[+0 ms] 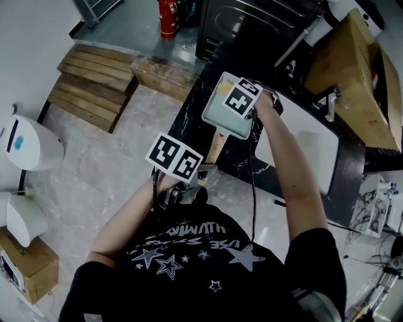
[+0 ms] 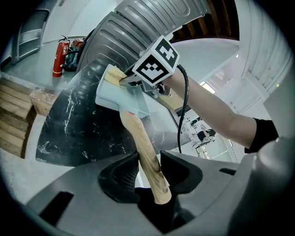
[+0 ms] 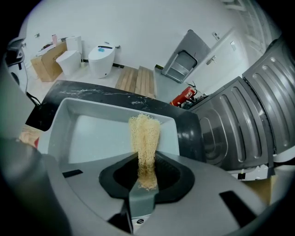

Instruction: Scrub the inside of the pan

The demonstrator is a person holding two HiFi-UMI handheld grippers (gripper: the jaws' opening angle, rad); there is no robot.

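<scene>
A pale blue-grey square pan (image 1: 221, 117) with a wooden handle (image 1: 215, 146) is held over the black counter. My left gripper (image 2: 150, 168) is shut on the handle (image 2: 146, 152) near its end, and the pan (image 2: 117, 97) tilts away from it. My right gripper (image 3: 146, 168) is shut on a yellow fibrous scrubber (image 3: 144, 136), which hangs over the pan's inside (image 3: 92, 133) near its far wall. From the left gripper view the scrubber (image 2: 113, 76) shows at the pan's far rim, under the right gripper's marker cube (image 2: 156, 63). In the head view the right gripper (image 1: 242, 100) covers the pan's far corner.
A black marble counter (image 1: 192, 122) lies under the pan, with a white sink (image 1: 315, 157) to its right. A dark ribbed appliance (image 1: 252, 25) and a red fire extinguisher (image 1: 167, 17) stand behind. Wooden pallets (image 1: 94, 85) and white toilets (image 1: 28, 144) are on the floor at left.
</scene>
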